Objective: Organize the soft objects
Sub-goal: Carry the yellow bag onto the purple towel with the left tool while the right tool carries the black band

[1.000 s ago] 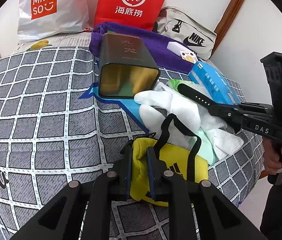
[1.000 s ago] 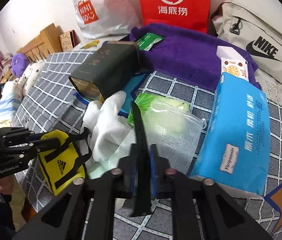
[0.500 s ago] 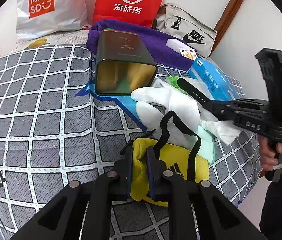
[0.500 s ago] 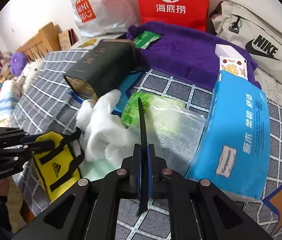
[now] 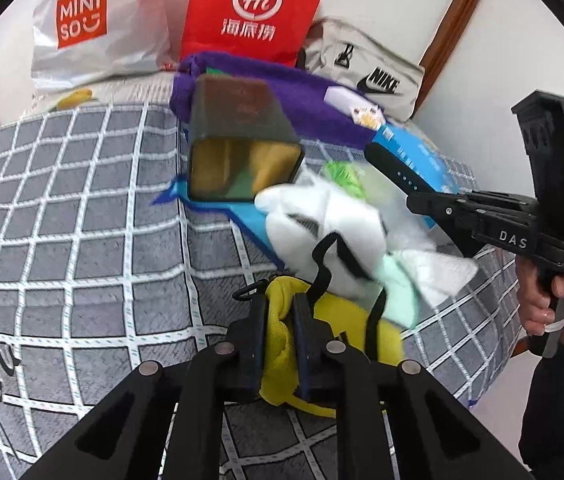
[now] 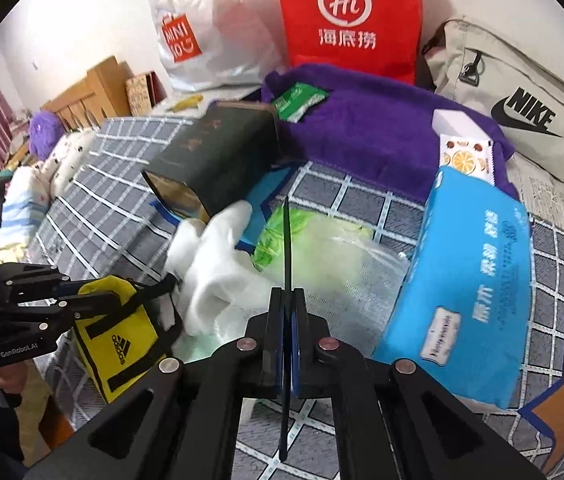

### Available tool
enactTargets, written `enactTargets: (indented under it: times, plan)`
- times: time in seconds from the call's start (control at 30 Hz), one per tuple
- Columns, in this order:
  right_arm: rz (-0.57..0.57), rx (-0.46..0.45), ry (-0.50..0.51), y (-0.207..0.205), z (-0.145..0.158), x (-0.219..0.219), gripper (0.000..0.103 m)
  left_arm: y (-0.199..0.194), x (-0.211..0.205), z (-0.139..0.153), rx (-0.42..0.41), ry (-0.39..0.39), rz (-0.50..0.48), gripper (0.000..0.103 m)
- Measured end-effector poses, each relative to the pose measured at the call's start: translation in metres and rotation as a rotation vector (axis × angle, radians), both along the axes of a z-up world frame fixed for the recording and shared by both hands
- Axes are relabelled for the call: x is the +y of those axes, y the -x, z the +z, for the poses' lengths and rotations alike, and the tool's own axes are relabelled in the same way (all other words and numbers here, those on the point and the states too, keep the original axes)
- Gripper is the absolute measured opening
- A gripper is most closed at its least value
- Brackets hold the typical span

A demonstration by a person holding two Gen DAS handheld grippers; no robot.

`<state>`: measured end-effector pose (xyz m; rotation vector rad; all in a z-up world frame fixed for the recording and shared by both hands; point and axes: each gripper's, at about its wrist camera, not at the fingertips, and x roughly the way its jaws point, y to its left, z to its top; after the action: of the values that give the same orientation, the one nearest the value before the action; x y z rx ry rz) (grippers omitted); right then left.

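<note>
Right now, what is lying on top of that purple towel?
On the purple towel lie a green packet, a white block and an orange-printed sachet. The dark tin covers its near left corner.

The black strap [image 6: 286,256] in the right claw [image 6: 286,312] has turned edge-on; a second ago it lay flatter and wider between the pads. That claw has pressed tighter on it. Seen from the left claw [image 5: 279,320], the right claw has lifted slightly, its strap tip now over the blue tissue pack [image 5: 422,156].

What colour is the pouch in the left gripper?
Yellow pouch with black straps; clearest in the right wrist view.
</note>
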<state>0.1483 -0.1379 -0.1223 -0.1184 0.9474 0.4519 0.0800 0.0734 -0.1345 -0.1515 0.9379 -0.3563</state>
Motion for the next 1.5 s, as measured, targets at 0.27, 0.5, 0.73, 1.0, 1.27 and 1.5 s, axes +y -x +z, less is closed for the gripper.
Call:
enactTargets:
  times: [0.27, 0.5, 0.73, 1.0, 1.27, 1.5]
  plan:
    - [-0.012, -0.037, -0.044, 0.005, 0.024, -0.013, 0.003, 0.008, 0.011, 0.034, -0.056, 0.004, 0.037, 0.013]
    - [-0.012, -0.064, -0.047, 0.01, 0.039, -0.018, 0.003, 0.012, 0.012, 0.06, -0.102, 0.014, 0.037, 0.013]
    - [-0.024, -0.093, -0.046, 0.008, 0.053, -0.03, 0.003, 0.001, 0.002, 0.08, -0.147, -0.005, 0.03, 0.013]
    - [-0.087, -0.128, -0.022, -0.016, 0.066, -0.044, 0.003, -0.039, -0.012, 0.094, -0.169, -0.034, 0.049, 0.013]
    - [-0.112, -0.122, -0.031, -0.055, 0.07, -0.053, 0.003, -0.09, -0.017, 0.107, -0.177, -0.038, 0.082, 0.013]
    - [-0.124, -0.116, -0.047, -0.098, 0.072, -0.053, 0.003, -0.143, -0.019, 0.119, -0.183, -0.066, 0.131, 0.013]
